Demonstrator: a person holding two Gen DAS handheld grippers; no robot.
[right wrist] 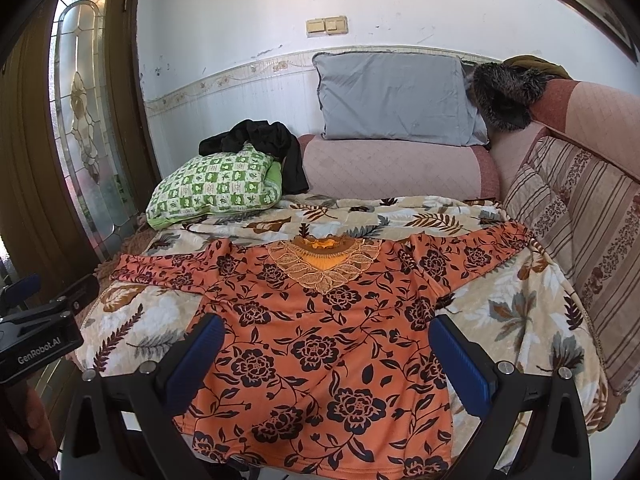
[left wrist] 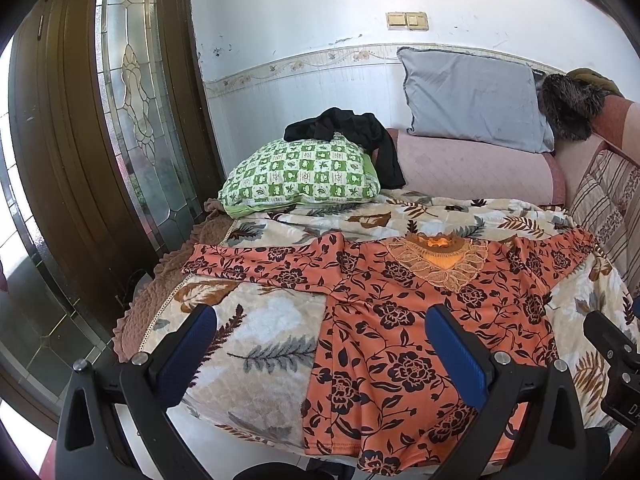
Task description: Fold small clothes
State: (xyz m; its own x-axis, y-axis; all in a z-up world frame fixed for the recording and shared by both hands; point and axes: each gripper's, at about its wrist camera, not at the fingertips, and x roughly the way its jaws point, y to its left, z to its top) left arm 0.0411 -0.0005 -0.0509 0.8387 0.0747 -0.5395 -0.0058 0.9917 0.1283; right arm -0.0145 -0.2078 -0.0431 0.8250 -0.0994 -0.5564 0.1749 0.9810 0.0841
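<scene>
Both claws are hovering released: left gripper (left wrist: 320,350) over the hem's left edge, right gripper (right wrist: 326,354) mid-hem. The orange black-flowered long-sleeved top (right wrist: 320,320) is lying flat on the leaf-print fleece blanket (right wrist: 512,312), collar pointing away from the claws, sleeves spreading sideways.

Scuffed white wall (right wrist: 240,20), dark wooden door (left wrist: 60,140) with leaded glass, pink sofa (right wrist: 392,168), grey cushion (right wrist: 392,96), daylight.
</scene>
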